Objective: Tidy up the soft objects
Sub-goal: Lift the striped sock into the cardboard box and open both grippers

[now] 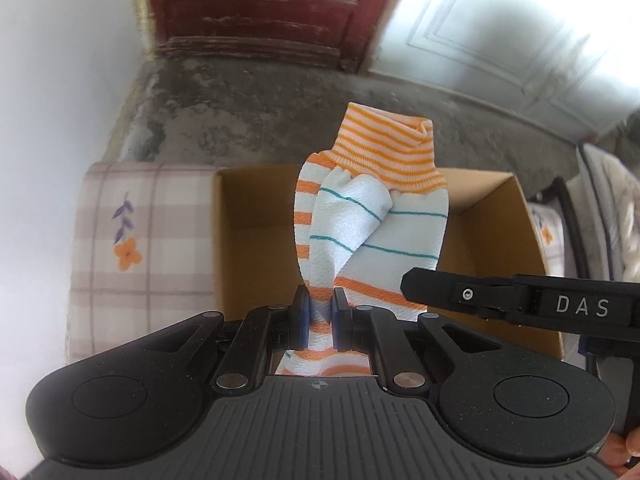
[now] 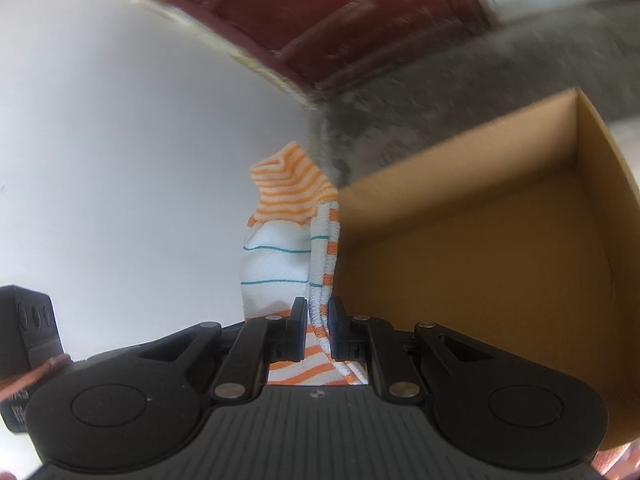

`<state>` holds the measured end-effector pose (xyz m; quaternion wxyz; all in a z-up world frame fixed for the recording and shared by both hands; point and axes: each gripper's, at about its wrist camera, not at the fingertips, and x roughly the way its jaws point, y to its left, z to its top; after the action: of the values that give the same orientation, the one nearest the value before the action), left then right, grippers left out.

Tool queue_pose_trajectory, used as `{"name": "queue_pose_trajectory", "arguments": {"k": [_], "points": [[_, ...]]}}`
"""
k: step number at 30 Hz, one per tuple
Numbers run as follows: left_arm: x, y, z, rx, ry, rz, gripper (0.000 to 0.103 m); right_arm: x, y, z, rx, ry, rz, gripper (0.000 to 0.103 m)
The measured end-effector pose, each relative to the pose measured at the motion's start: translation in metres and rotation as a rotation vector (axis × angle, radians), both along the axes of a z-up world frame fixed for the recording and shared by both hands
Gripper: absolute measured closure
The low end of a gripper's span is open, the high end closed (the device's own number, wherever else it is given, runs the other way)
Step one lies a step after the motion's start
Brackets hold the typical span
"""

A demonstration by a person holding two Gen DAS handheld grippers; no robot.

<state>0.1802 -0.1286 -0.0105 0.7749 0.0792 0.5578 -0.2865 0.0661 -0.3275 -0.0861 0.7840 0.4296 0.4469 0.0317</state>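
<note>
A white striped sock (image 1: 360, 216) with orange and teal lines and an orange-ringed cuff hangs twisted over an open cardboard box (image 1: 256, 216). My left gripper (image 1: 320, 300) is shut on its lower part. From the right, a black finger (image 1: 440, 292) of the right gripper lies against the same fabric. In the right wrist view the right gripper (image 2: 318, 308) is shut on the striped sock (image 2: 280, 248), and the cardboard box (image 2: 480, 260) stands just to its right. The box floor that shows is bare.
A checked cloth (image 1: 140, 232) with a flower print lies under and left of the box. Bedding and a dark frame (image 1: 600, 200) stand at the right. Beyond are grey concrete floor (image 1: 260, 112), a red door (image 1: 256, 8) and a white door (image 1: 500, 28).
</note>
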Motion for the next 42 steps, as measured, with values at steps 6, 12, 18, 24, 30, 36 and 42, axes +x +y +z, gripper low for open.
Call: {"name": "queue_pose_trajectory", "arguments": {"k": [6,12,18,24,30,36,42], "points": [[0.009,-0.038,0.001,0.039,-0.009,-0.167,0.093,-0.033,-0.01,0.003,0.044,0.107,-0.174,0.091],[0.021,-0.06,-0.018,0.073,-0.012,-0.197,0.087,-0.062,-0.024,-0.031,0.174,0.259,-0.428,0.091],[0.024,-0.05,-0.018,0.058,-0.017,-0.154,0.068,-0.051,-0.023,-0.048,0.254,0.345,-0.57,0.091],[0.036,-0.036,-0.006,0.041,-0.055,-0.12,0.065,-0.039,-0.02,-0.061,0.288,0.419,-0.656,0.091],[0.038,-0.008,0.013,0.026,-0.086,-0.091,0.065,-0.029,-0.019,-0.066,0.322,0.546,-0.652,0.081],[0.042,0.023,0.018,0.013,-0.081,-0.04,0.065,0.012,-0.018,-0.082,0.355,0.614,-0.54,0.078],[0.039,0.043,0.01,0.02,-0.042,-0.011,0.065,0.042,-0.012,-0.077,0.319,0.577,-0.555,0.078]]}}
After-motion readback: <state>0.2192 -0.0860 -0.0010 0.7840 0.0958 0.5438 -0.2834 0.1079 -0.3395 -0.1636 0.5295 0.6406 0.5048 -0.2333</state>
